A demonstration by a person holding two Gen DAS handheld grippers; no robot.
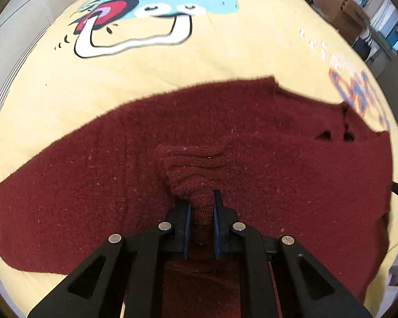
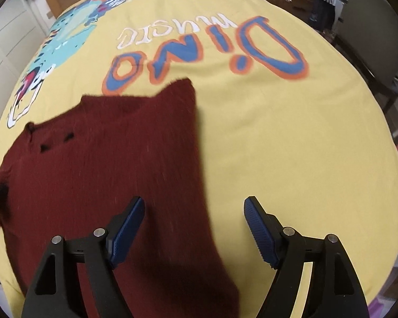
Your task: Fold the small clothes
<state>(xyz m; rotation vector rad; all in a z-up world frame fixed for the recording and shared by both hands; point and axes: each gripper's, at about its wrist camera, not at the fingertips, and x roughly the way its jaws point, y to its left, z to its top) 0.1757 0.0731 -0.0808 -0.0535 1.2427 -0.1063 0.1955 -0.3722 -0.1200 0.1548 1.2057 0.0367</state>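
A dark red knit sweater (image 1: 92, 185) lies spread on a yellow printed cloth (image 1: 199, 66). My left gripper (image 1: 201, 198) is shut on a bunched fold of the sweater, which puckers in ridges just ahead of the blue pads. In the right wrist view the sweater (image 2: 106, 159) covers the left half of the view, with small dark holes near its far left. My right gripper (image 2: 193, 212) is open and empty. Its left finger (image 2: 130, 220) is over the sweater's right part, and its right finger (image 2: 257, 225) is over bare yellow cloth (image 2: 291, 145).
The yellow cloth carries a cartoon dinosaur print (image 1: 151, 13) and the words "Dino music" (image 2: 212, 45). Cardboard boxes (image 1: 339, 10) and furniture stand beyond the cloth's far right edge. A chair (image 2: 379, 61) stands to the right.
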